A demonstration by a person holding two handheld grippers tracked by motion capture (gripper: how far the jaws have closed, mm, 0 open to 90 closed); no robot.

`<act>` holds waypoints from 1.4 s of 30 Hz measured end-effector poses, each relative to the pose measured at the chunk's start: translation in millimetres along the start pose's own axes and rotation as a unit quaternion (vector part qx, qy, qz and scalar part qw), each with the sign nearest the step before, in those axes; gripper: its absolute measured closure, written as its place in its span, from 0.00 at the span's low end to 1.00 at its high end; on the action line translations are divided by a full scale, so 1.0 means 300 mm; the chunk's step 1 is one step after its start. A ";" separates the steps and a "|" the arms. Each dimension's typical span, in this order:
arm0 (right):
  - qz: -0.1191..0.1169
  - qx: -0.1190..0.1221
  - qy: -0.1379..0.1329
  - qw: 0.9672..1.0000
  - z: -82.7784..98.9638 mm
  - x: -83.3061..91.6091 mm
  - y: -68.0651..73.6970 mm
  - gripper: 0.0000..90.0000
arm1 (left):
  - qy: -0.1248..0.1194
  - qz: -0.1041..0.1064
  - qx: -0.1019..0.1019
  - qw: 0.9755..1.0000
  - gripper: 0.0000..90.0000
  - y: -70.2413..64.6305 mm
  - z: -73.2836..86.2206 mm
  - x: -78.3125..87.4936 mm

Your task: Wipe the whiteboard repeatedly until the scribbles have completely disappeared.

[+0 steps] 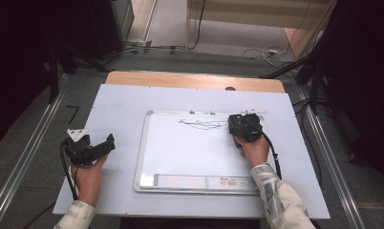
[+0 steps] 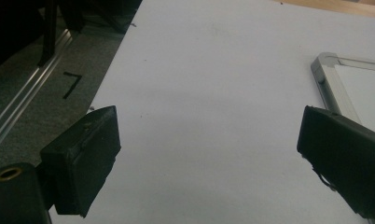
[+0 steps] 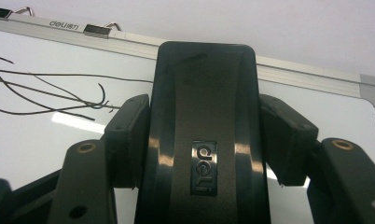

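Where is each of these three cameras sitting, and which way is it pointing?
High view: above the person's side of the table, looking forward and down; both forearms, left gripper and right gripper show.
Left gripper view: on the left gripper, looking along its open jaws over bare table toward the whiteboard's corner.
Right gripper view: on the right gripper, whose jaws clamp a black eraser over the whiteboard.
Shared: whiteboard and scribbles appear in the high and right gripper views.
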State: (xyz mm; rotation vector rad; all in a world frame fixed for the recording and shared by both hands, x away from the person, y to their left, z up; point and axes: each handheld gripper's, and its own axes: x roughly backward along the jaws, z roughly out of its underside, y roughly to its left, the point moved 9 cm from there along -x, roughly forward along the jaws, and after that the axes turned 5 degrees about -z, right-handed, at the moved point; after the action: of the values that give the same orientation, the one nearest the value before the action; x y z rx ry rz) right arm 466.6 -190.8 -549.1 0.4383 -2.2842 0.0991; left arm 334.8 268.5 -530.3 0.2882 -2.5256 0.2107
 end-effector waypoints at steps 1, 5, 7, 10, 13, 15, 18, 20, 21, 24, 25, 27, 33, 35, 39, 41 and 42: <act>-0.002 -0.002 -0.001 1.000 -0.001 0.000 0.000 0.40 | 0.000 0.001 0.000 1.000 0.07 0.000 0.000 0.000; -0.006 -0.006 0.001 1.000 0.000 -0.002 -0.002 0.40 | 0.000 0.001 0.000 1.000 0.07 0.000 0.000 0.000; -0.004 -0.007 0.001 1.000 0.000 -0.002 -0.003 0.40 | 0.001 0.001 0.001 1.000 0.07 0.001 0.000 0.000; -0.001 -0.006 0.001 1.000 -0.001 -0.001 -0.006 0.41 | 0.002 0.001 0.003 1.000 0.07 0.004 0.000 0.002; 0.004 -0.005 0.004 1.000 -0.003 0.001 -0.013 0.41 | 0.001 0.001 0.004 1.000 0.07 0.006 0.000 0.002; 0.007 -0.007 0.007 1.000 -0.002 0.002 -0.016 0.41 | 0.001 0.001 0.004 1.000 0.07 0.008 0.000 0.002; 0.013 -0.002 0.008 1.000 -0.002 0.002 -0.015 0.41 | 0.001 0.002 0.006 1.000 0.07 0.005 0.000 0.000; 0.013 -0.002 0.010 1.000 0.000 0.003 -0.011 0.41 | 0.002 0.003 0.006 1.000 0.07 0.004 0.000 0.000; 0.013 0.000 0.011 1.000 0.000 0.003 -0.009 0.41 | 0.001 0.003 0.006 1.000 0.07 0.004 0.000 0.000; 0.012 0.003 0.012 1.000 0.000 0.003 -0.001 0.41 | 0.002 0.004 0.007 1.000 0.07 0.001 0.000 -0.001; 0.011 0.002 0.012 1.000 0.000 0.002 0.003 0.41 | 0.002 0.004 0.008 1.000 0.07 0.001 -0.001 -0.002; 0.009 0.005 0.012 1.000 -0.001 -0.001 0.010 0.41 | 0.002 0.005 0.007 1.000 0.07 0.000 -0.001 -0.002; 0.005 0.013 0.011 1.000 -0.004 -0.006 0.035 0.41 | 0.001 0.005 0.008 1.000 0.07 0.000 -0.002 -0.003; 0.004 0.016 0.011 1.000 -0.005 -0.008 0.041 0.41 | 0.001 0.004 0.009 1.000 0.07 0.001 -0.002 -0.002; 0.002 0.018 0.009 1.000 -0.006 -0.011 0.052 0.41 | 0.000 0.004 0.009 1.000 0.07 0.001 -0.002 -0.003; -0.001 0.013 0.011 1.000 -0.005 -0.010 0.051 0.41 | 0.001 0.004 0.008 1.000 0.07 0.002 -0.001 -0.003; -0.001 0.013 0.012 1.000 -0.005 -0.009 0.050 0.41 | 0.001 0.003 0.007 1.000 0.07 0.003 -0.001 -0.002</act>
State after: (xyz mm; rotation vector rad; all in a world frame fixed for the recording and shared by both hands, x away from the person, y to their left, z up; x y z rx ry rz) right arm 464.3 -175.8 -549.2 0.4500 -2.2619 0.1319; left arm 335.2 269.5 -530.5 0.2860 -2.5244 0.2322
